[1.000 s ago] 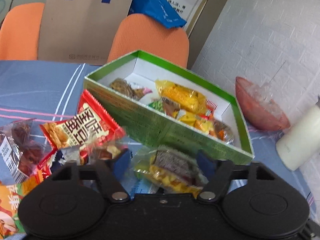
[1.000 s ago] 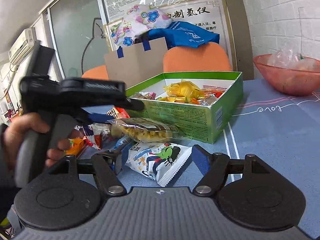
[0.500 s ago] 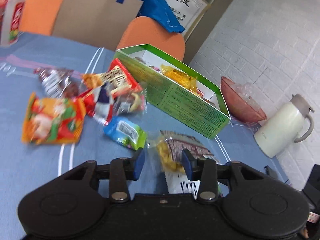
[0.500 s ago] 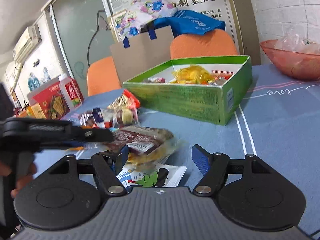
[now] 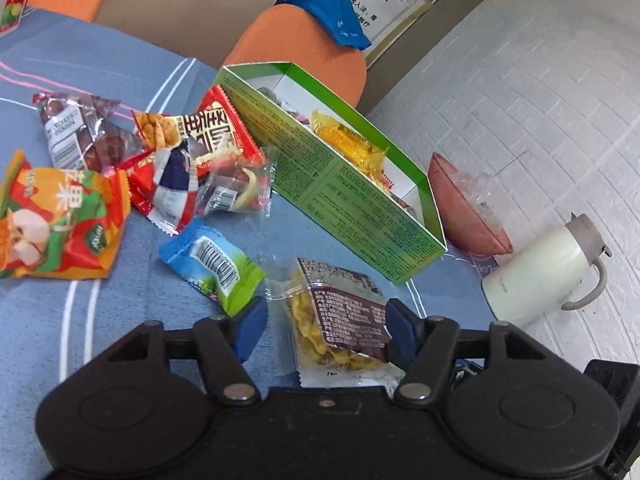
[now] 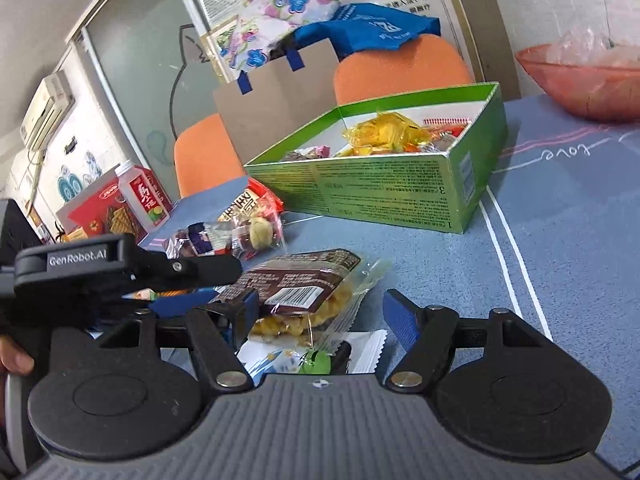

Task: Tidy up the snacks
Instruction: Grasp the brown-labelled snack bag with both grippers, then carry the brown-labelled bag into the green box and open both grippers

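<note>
A clear packet of yellow chips with a brown label (image 5: 340, 308) (image 6: 304, 280) lies on a white snack packet (image 5: 344, 378) (image 6: 360, 352) on the blue tablecloth. My left gripper (image 5: 325, 326) straddles it, jaws opening wide; the left pad stands clear of the packet. My right gripper (image 6: 320, 316) is open just behind the same packets, gripping nothing. The green box (image 5: 352, 208) (image 6: 380, 188) stands beyond with several snacks inside. Loose packets lie to the left: blue-green (image 5: 216, 264), orange (image 5: 60, 224), red (image 5: 216, 128).
A red bowl (image 5: 464, 212) and a white kettle (image 5: 548, 272) stand right of the box by the brick wall. Orange chairs (image 5: 304, 40) with a paper bag line the far side. A drink bottle (image 6: 144, 196) and red biscuit box (image 6: 100, 208) sit far left.
My left gripper drew back from the green box with the chip packet, sank to the table and spread its jaws; the packet now rests on the white packet. The right gripper barely moved.
</note>
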